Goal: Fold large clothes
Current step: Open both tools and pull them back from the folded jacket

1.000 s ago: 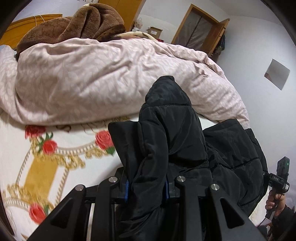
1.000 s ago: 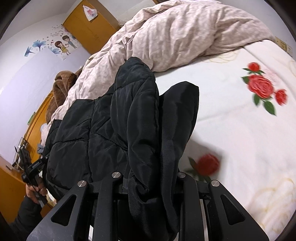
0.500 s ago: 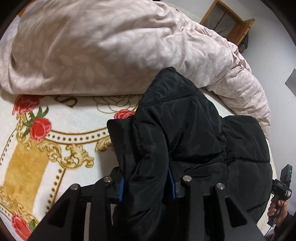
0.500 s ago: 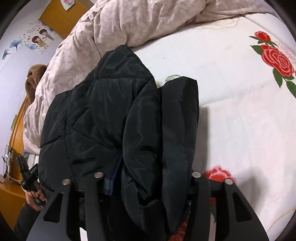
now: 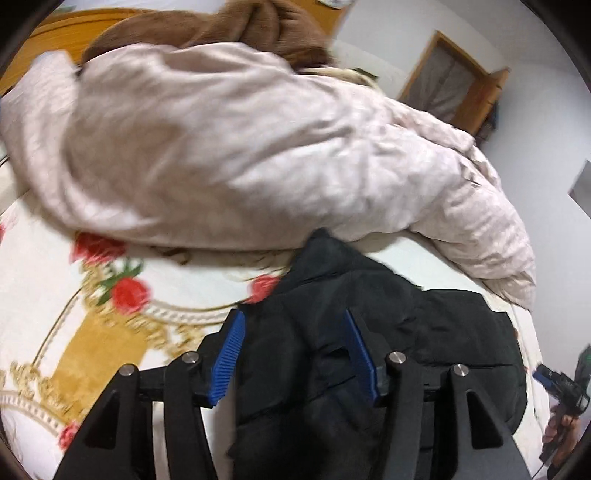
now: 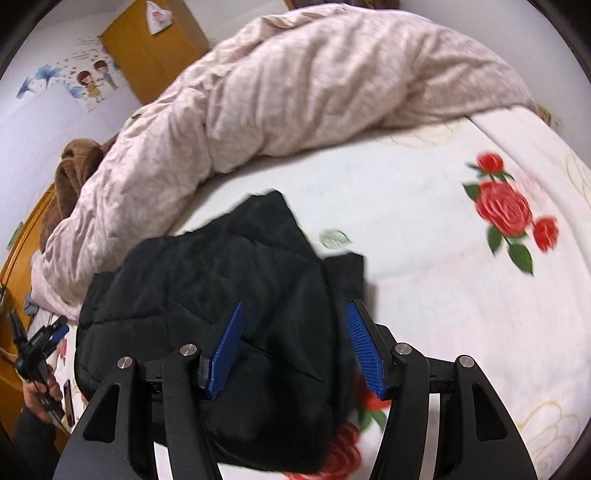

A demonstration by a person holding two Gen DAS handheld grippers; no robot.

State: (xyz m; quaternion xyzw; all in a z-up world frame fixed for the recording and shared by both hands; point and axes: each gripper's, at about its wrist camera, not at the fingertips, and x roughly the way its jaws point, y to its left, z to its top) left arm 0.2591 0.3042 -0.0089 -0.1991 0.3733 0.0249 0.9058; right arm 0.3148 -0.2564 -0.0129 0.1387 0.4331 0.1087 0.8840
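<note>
- Black puffer jacket (image 5: 388,354) folded, lying near the bed (image 6: 424,229) edge.
- Left gripper (image 5: 293,354): jaws just opening, released, jacket between.
- Right gripper (image 6: 293,347): same.

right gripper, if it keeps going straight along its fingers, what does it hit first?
Most likely the black puffer jacket, which lies on the bed right ahead, between the right gripper's open jaws, which have just been opening. Depth is unclear, but nothing else is in front.

No legible text, brand, number or sign anywhere in either view. On the wall sticker (image 6: 90,83) with its two cartoon figures, only faint marks too small and blurred to read. On the pouch (image 6: 157,14) hung on the wooden wardrobe (image 6: 155,55), a pink print but no readable lettering.
</note>
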